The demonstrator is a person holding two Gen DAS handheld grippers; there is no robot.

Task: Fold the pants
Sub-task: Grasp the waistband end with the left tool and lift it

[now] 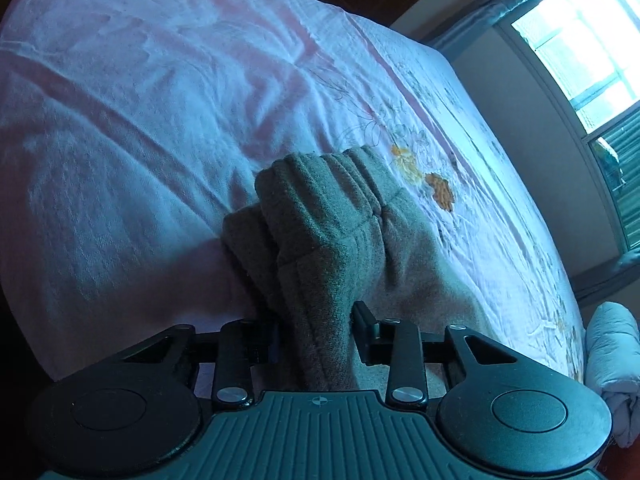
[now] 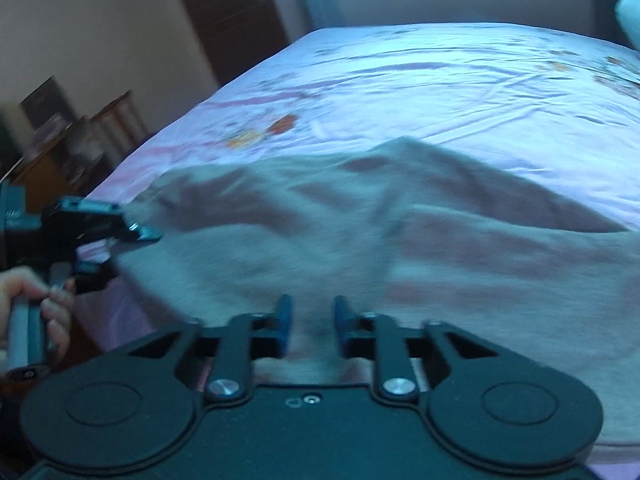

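Observation:
Grey fleece pants (image 2: 360, 240) lie spread on a bed with a pale pink sheet (image 2: 440, 80). In the left wrist view my left gripper (image 1: 316, 328) is shut on a bunched thick fold of the pants (image 1: 320, 220), which stands up between its fingers. That gripper also shows at the left of the right wrist view (image 2: 120, 236), holding the pants' edge at the bedside. My right gripper (image 2: 310, 320) hovers low over the near part of the pants, its blue fingers a little apart with fabric showing between them; I cannot tell whether it grips.
The bed sheet (image 1: 160, 100) has an orange flower print (image 1: 424, 176). A rolled white cloth (image 1: 612, 360) lies at the bed's edge. A window (image 1: 580, 52) is at the right. Dark wooden furniture (image 2: 60, 152) stands left of the bed.

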